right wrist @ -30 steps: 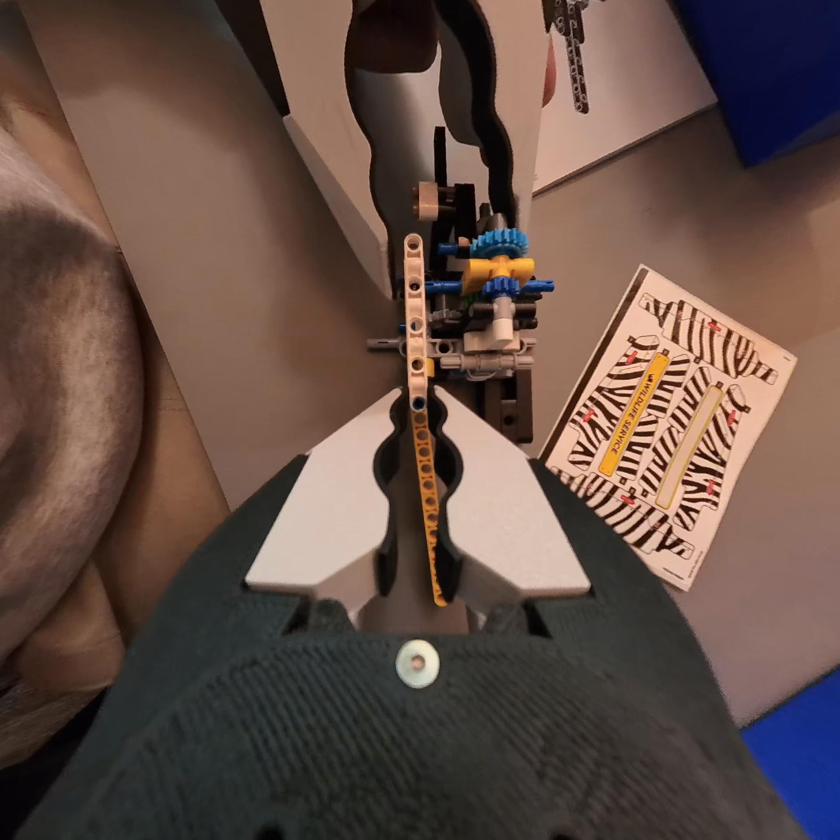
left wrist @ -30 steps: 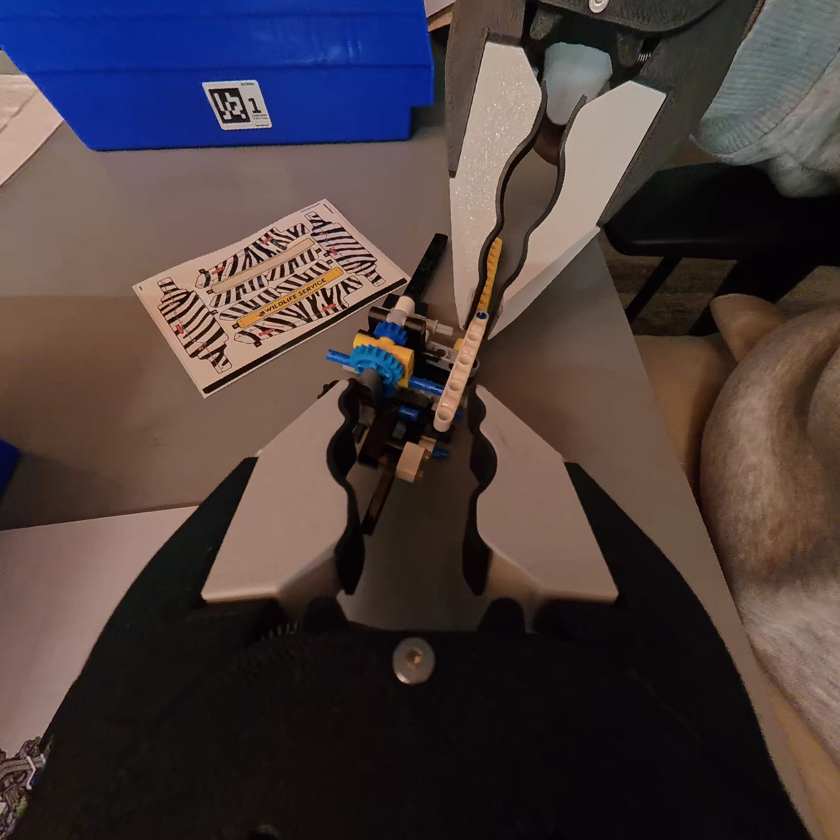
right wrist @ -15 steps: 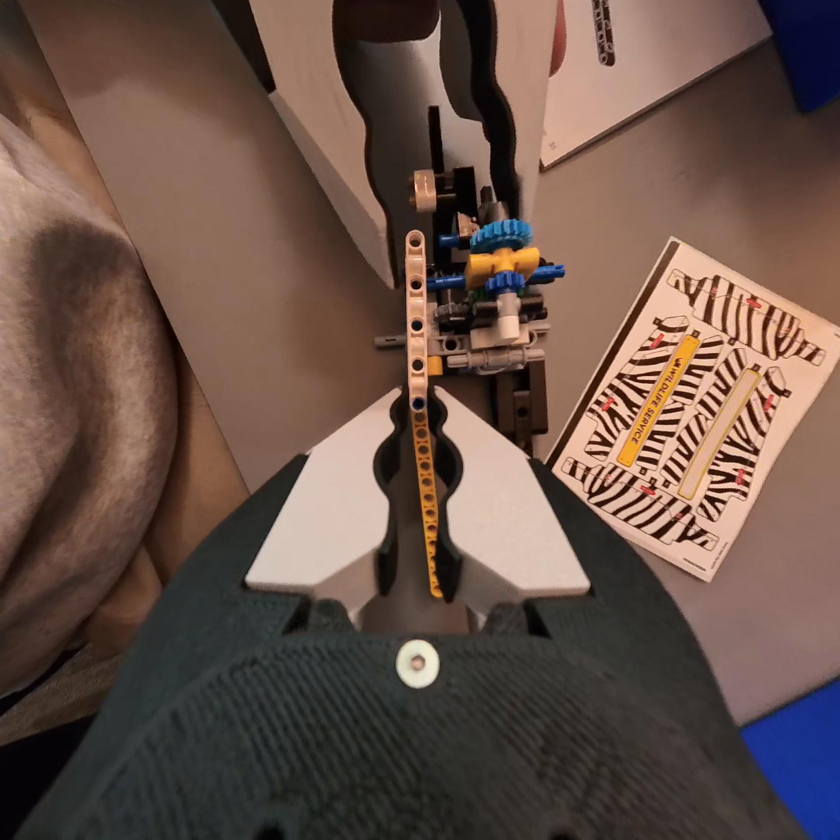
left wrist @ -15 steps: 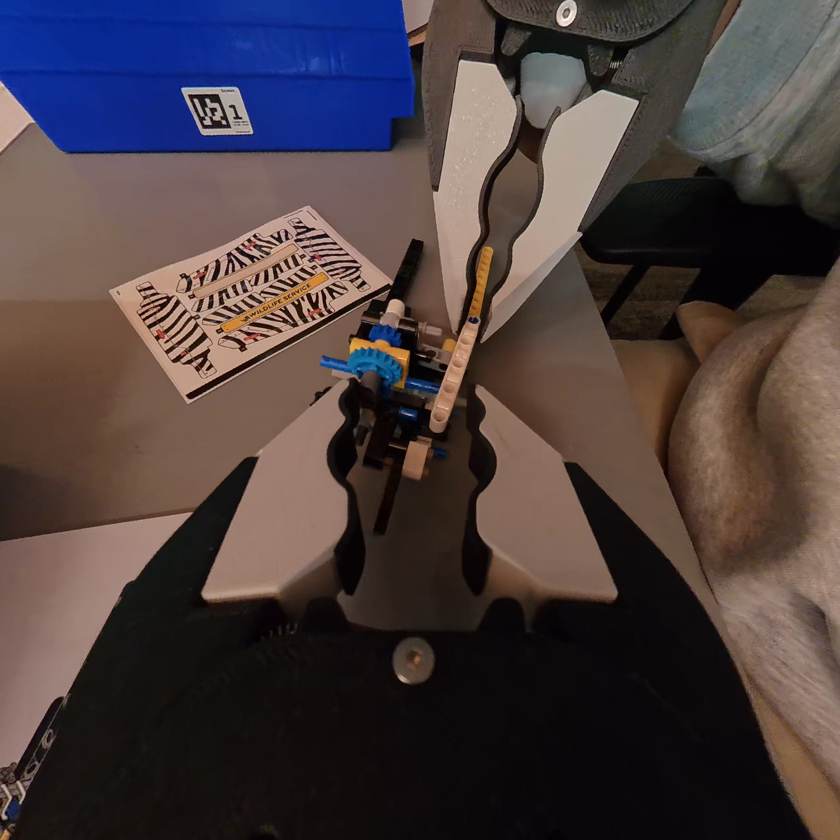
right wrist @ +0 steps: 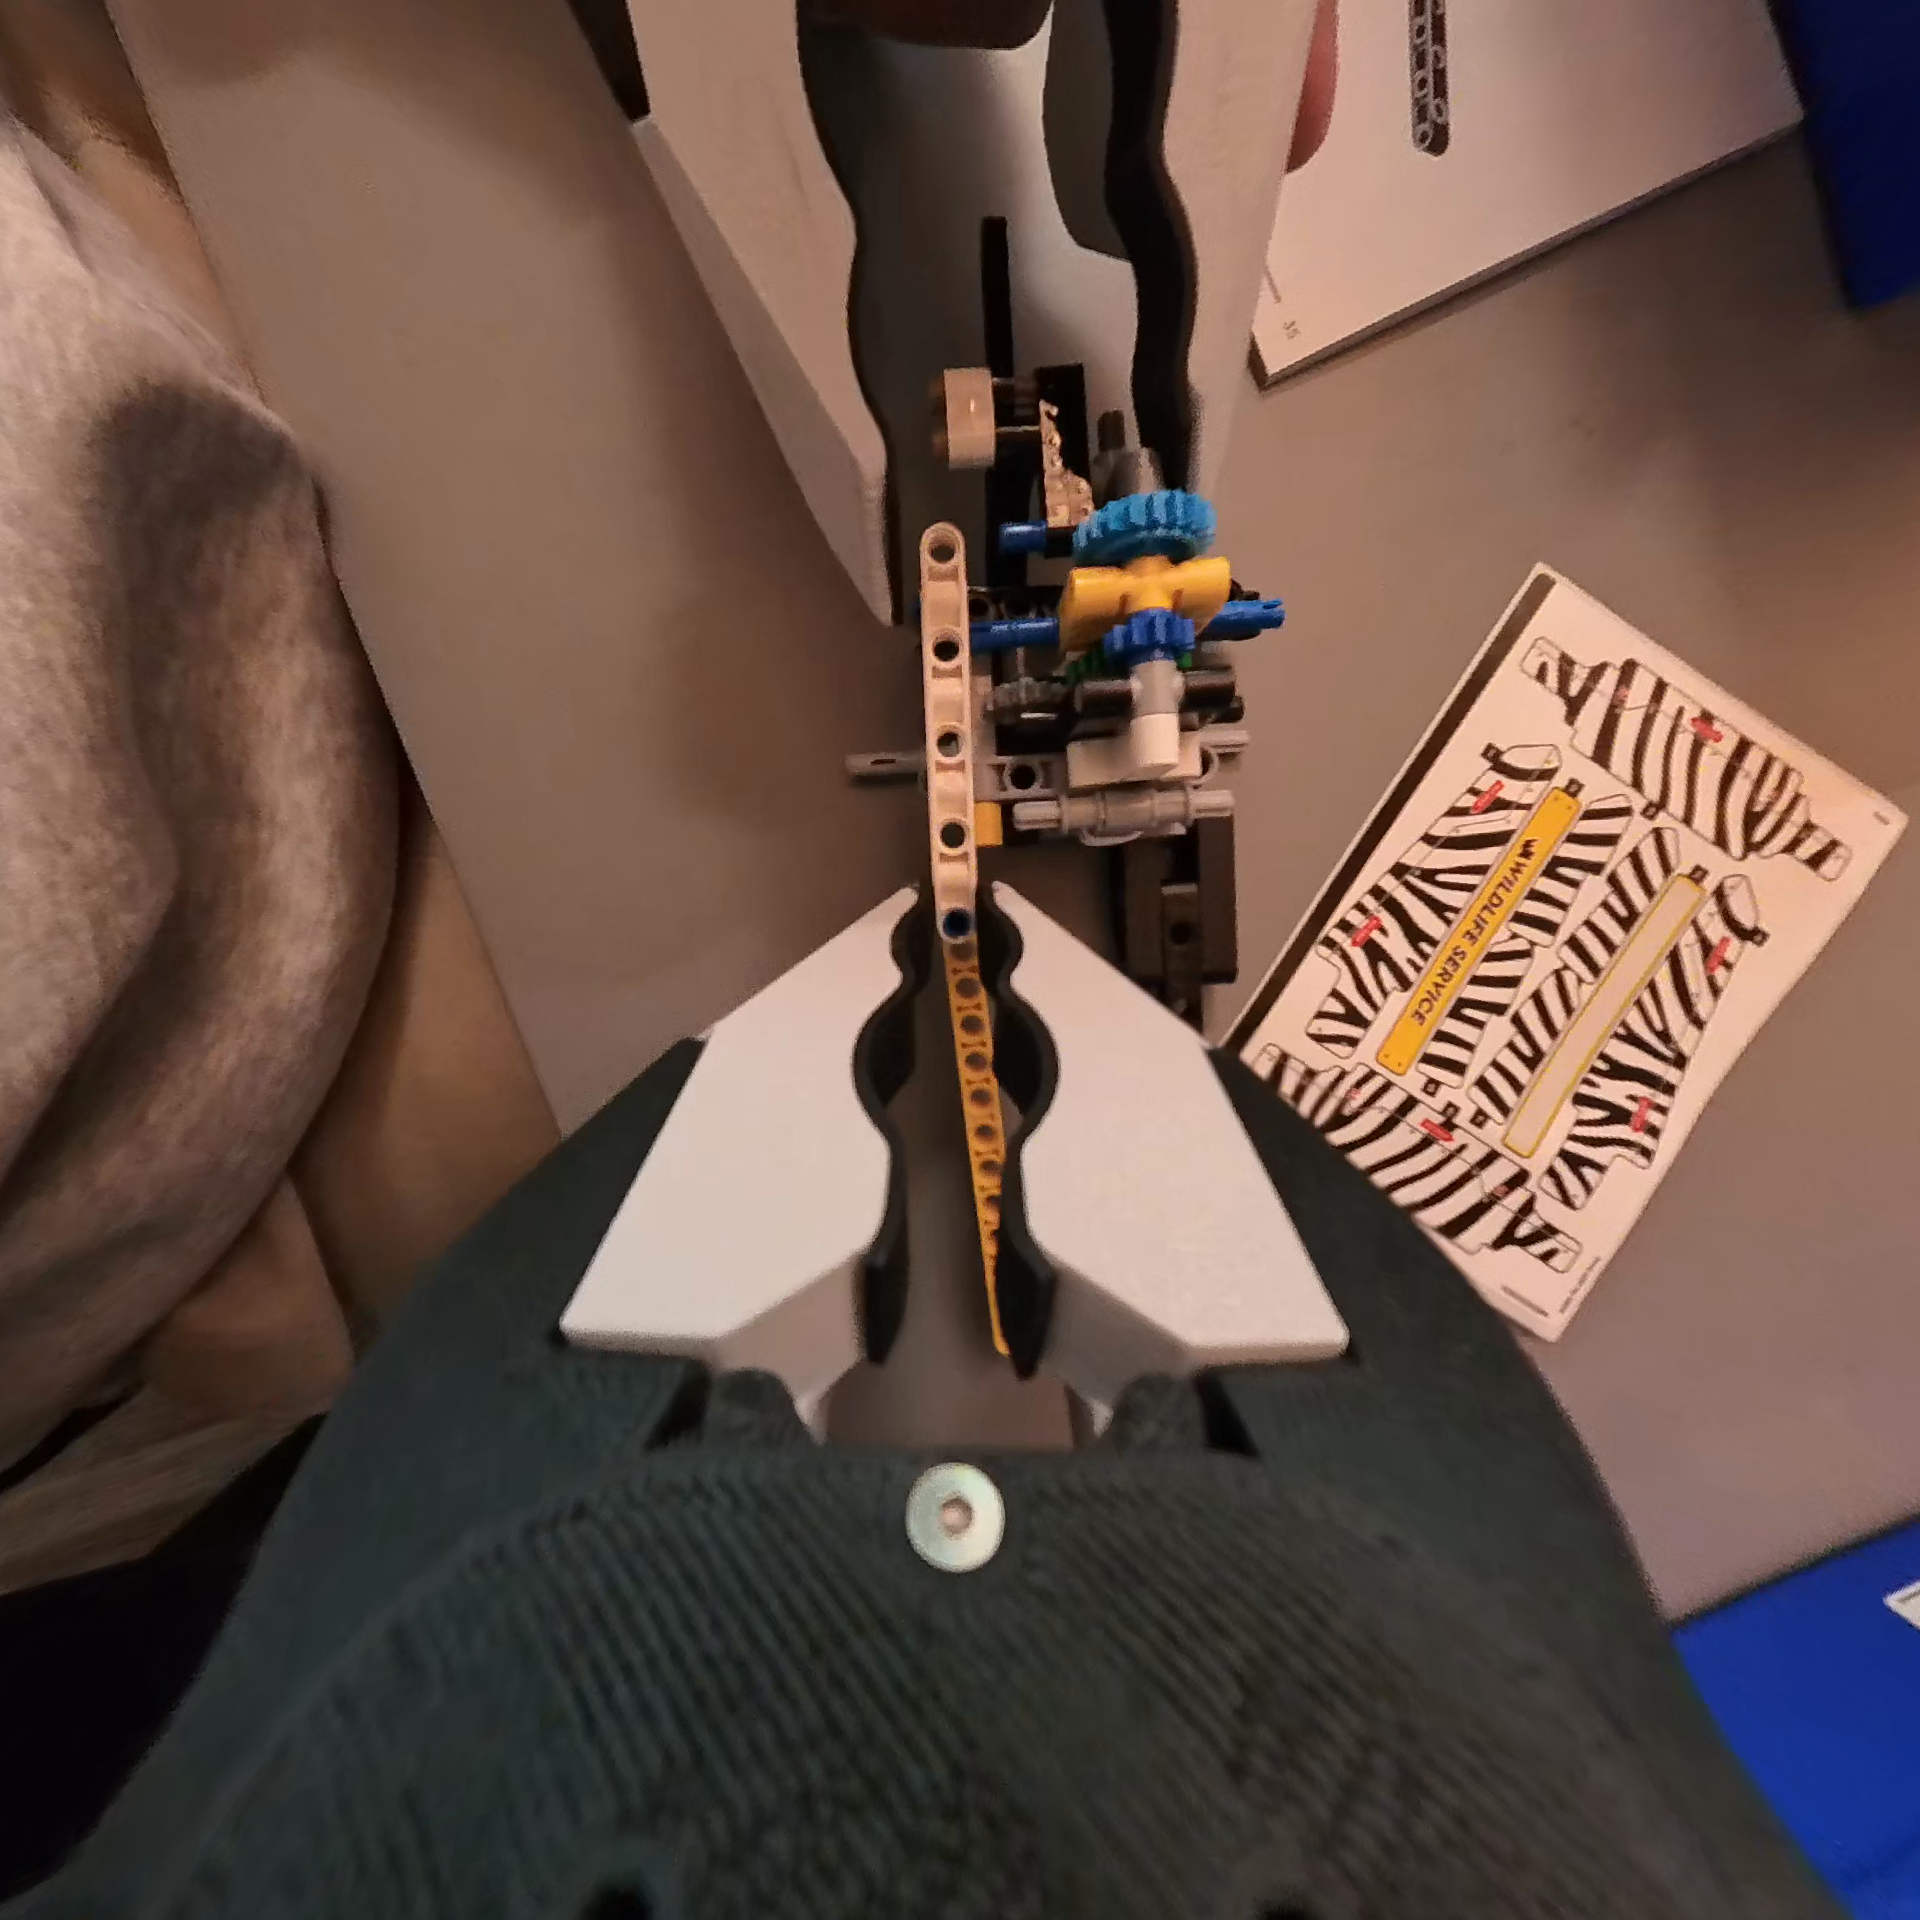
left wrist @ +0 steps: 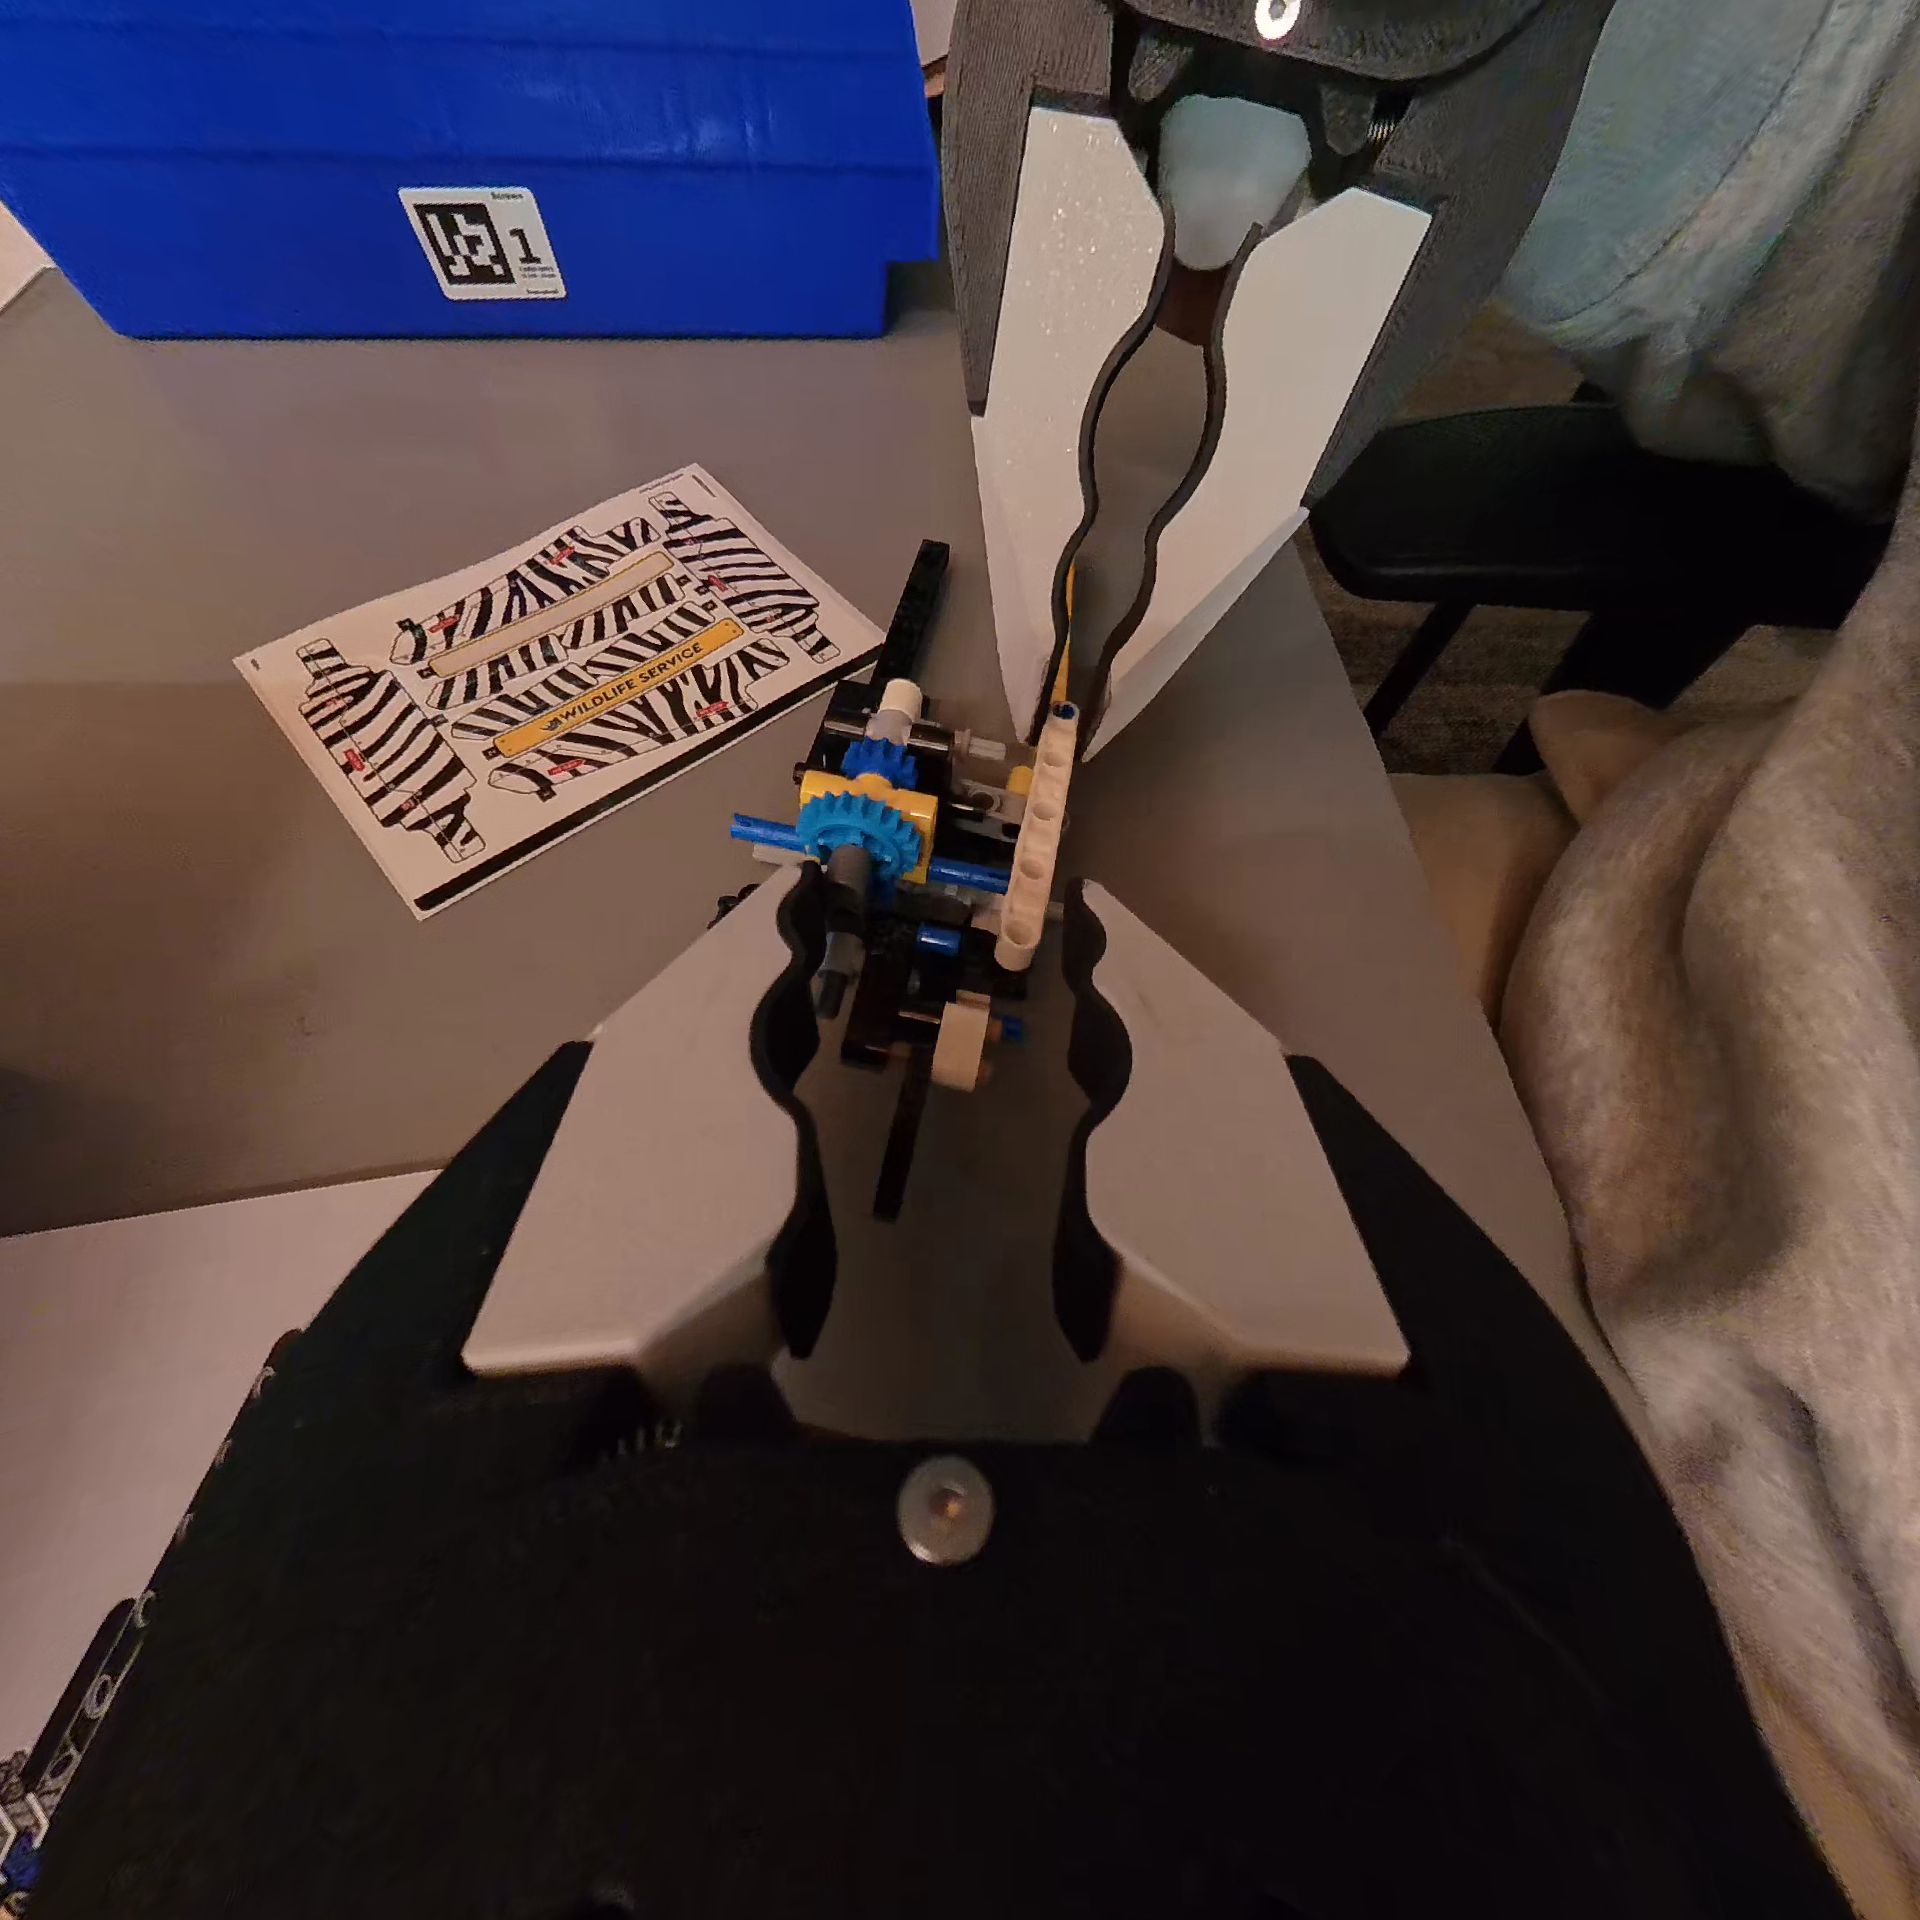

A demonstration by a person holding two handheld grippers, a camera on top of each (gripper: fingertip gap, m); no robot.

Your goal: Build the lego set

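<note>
A small lego assembly with blue gears, a yellow block and black beams sits between the fingers of my left gripper, which is shut on it just above the grey table. A white beam runs along its side and joins a yellow beam at a blue pin. My right gripper is shut on the yellow beam. It faces the left gripper, and in the left wrist view it comes in from above. The assembly and the left gripper show at the top of the right wrist view.
A zebra-striped sticker sheet lies on the table beside the assembly, also in the right wrist view. A blue bin stands behind it. An instruction booklet lies nearby. Grey clothing and a black chair are past the table edge.
Both grippers and the assembly have drifted slightly away from the sticker sheet and the bin. The right gripper has come a little closer to the left one. Both grips are unchanged.
</note>
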